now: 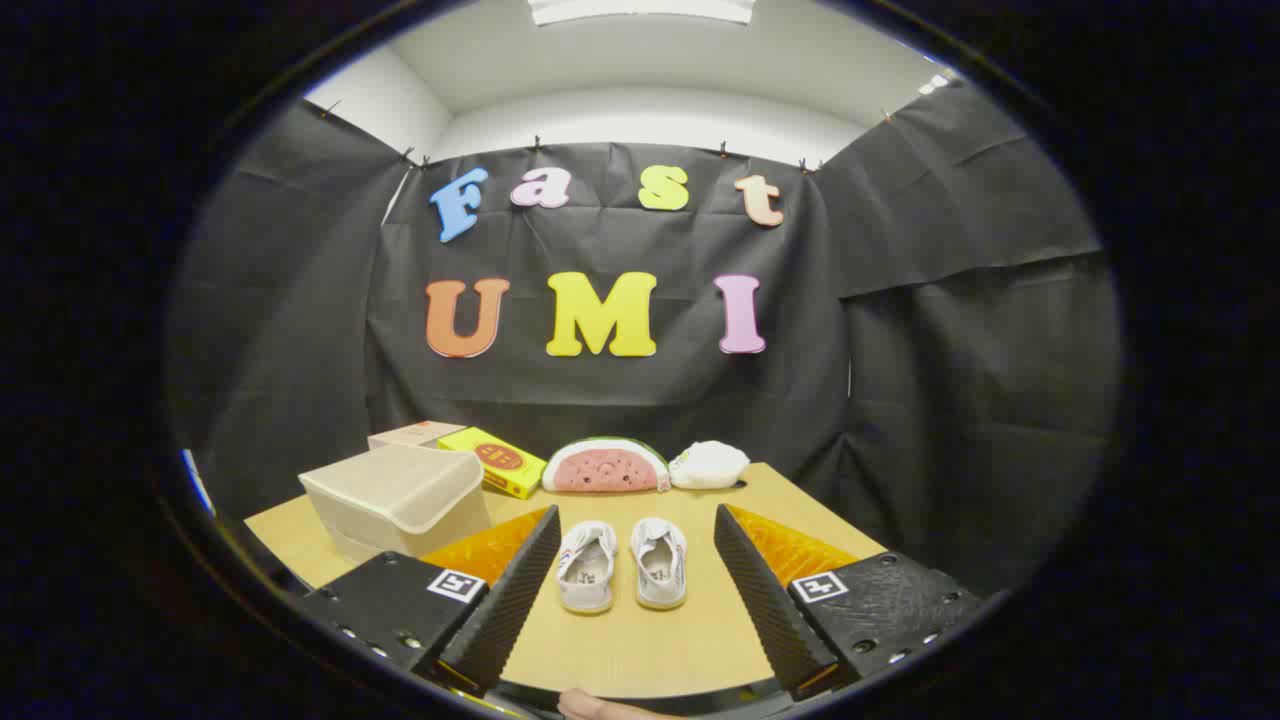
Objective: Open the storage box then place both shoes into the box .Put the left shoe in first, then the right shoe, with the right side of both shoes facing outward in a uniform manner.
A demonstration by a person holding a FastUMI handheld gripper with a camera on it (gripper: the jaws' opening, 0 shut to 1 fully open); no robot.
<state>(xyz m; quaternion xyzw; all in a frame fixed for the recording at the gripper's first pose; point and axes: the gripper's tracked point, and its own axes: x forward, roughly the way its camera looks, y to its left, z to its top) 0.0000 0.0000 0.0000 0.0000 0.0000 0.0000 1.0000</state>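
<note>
Gripper view: box shut, off to the left

Storage box (pixel 400 497), lid down, sits near table (pixel 640 650) left edge, ahead-left of gripper (pixel 640 590). Fingers spread wide, holding nothing. Both shoes (pixel 622 565) lie centre-table between fingers, long axes pointing away.

The storage box (pixel 398 497) has its near lower corner hidden behind one of the gripper (pixel 637 585)'s wide-apart fingers (pixel 510 590). A small box (pixel 412 434) shows only its top behind it. The yellow box (pixel 494 462)'s print is too small to tell.

Cloth-walled recording booth (pixel 900 330), wooden table (pixel 640 640)
</note>
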